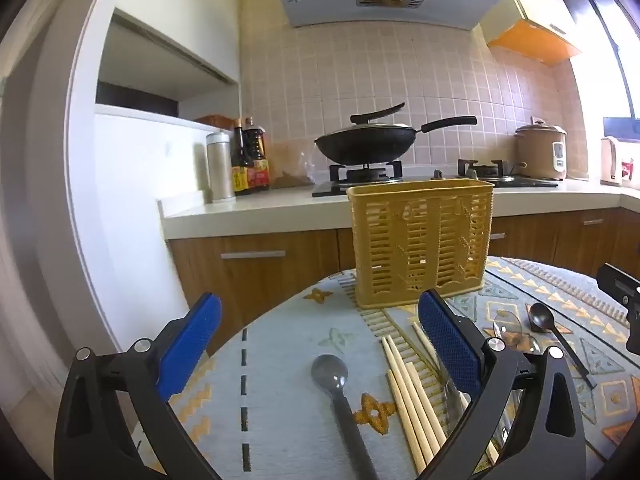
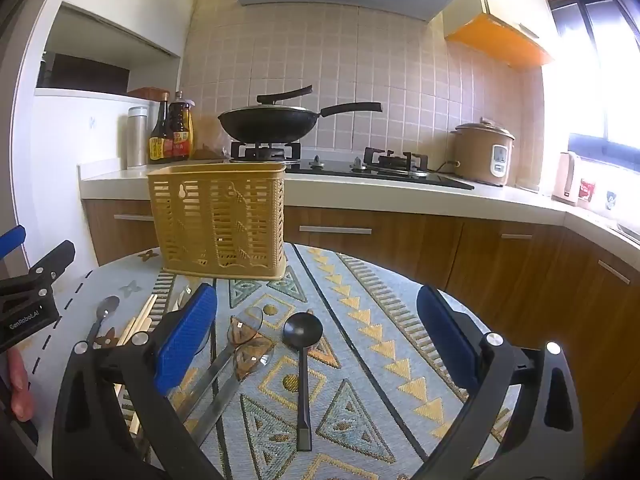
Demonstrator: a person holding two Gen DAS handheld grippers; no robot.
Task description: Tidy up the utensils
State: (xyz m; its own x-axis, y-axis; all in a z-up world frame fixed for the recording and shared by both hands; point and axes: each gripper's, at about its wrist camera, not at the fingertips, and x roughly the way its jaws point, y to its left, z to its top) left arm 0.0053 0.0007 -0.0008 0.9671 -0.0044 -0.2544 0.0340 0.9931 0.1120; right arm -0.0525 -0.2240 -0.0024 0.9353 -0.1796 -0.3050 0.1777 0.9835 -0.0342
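**Both claws released above the laid-out utensils**

My left claw (image 1: 320, 344) is spread wide and grasps nothing; between its blue pads (image 1: 190, 346) I see the grey spoon (image 1: 334, 380) lying bowl-up on the patterned cloth (image 1: 280, 320), with the wooden chopsticks (image 1: 412, 400) just beside it to the right. My right claw (image 2: 318, 340) is likewise released and bare, hanging over the black spoon (image 2: 303, 332), whose handle points toward me. Left of that lie two clear plastic spoons (image 2: 244, 344), partly behind the left pad. Further out, the yellow slotted utensil basket (image 2: 218, 220) stands upright at the far edge of the bench (image 2: 400, 312), apart from all the utensils. In the right wrist view, the other claw's body carries the lettering "GenRobot.AI" (image 2: 24, 321). Beyond sit a black wok (image 2: 276, 120) and labelled sauce bottles (image 2: 172, 132), their print unreadable.
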